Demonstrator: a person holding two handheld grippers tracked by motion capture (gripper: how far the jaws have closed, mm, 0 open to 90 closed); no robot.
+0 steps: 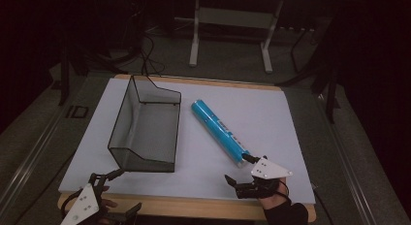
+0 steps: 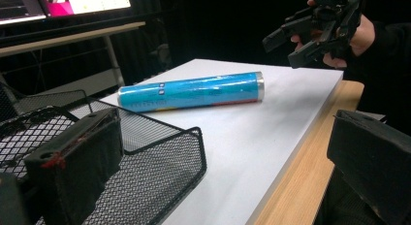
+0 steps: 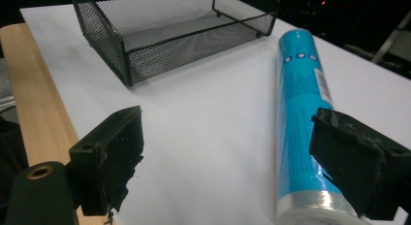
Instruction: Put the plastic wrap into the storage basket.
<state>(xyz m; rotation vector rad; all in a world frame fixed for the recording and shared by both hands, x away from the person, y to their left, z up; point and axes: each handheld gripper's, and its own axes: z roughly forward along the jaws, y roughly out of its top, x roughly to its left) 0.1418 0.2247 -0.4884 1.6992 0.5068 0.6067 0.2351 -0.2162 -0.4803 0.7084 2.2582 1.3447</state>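
Blue tube (image 1: 219, 133) lies just ahead of the right gripper (image 1: 241, 169), jaws spread, empty: approach step; next, straddle its near end and pinch.

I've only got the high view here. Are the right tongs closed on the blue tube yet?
Observer: No. In the right gripper view the right tongs stand open. The blue tube lies close beside one jaw, and nothing presses on it.
Operator: What's at the tube's near end?
Observer: A silvery band, just past the blue print.
Operator: And the left tongs?
Observer: The left gripper view shows the left tongs open too. One jaw is in front of the near corner of the wire basket, but I cannot tell whether it touches.
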